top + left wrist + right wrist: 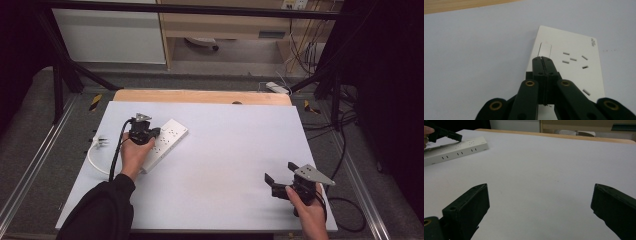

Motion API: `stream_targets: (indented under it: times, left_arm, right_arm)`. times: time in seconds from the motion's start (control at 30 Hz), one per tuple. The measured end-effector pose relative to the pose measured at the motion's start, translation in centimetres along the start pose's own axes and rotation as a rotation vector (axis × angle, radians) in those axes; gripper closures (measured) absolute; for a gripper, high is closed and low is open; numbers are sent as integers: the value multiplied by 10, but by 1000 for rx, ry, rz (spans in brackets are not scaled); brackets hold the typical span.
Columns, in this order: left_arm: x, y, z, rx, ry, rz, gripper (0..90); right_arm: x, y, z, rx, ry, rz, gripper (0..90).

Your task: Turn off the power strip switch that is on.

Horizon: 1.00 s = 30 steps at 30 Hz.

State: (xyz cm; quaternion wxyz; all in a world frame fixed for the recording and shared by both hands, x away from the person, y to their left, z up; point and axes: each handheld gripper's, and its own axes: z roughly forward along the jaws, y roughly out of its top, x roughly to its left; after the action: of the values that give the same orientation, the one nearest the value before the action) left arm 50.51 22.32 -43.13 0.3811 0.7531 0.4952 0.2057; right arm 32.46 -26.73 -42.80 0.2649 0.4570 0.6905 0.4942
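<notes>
The power strip [165, 142] lies at the table's [225, 165] far left (its switch [545, 50] just ahead of the tips). Over it hangs the left gripper [541, 58], jaws pressed together on nothing. The right gripper [278, 174], jaws wide apart, sits well away at the near right.

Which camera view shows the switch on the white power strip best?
The left gripper view: the switch lies close, just beyond the shut left gripper, on the power strip. In the high view the power strip is small and the switch cannot be made out. The right gripper view shows the strip far off, from the side.
</notes>
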Motion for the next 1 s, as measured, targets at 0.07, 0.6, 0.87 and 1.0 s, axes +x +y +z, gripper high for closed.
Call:
stream_targets:
  times: [0.07,0.6,0.87,1.0]
  left_arm:
    - [0,0,0,-2,0,-2,900]
    - [-2,0,3,9,2,2,900]
    - [1,1,1,-9,2,-17,900]
    - [-1,3,-1,-36,-6,-15,900]
  right_arm:
    - [0,0,0,-1,0,-1,23]
    - [0,0,0,1,2,1,23]
    - [0,0,0,-3,1,2,23]
    - [-1,0,0,-4,0,4,23]
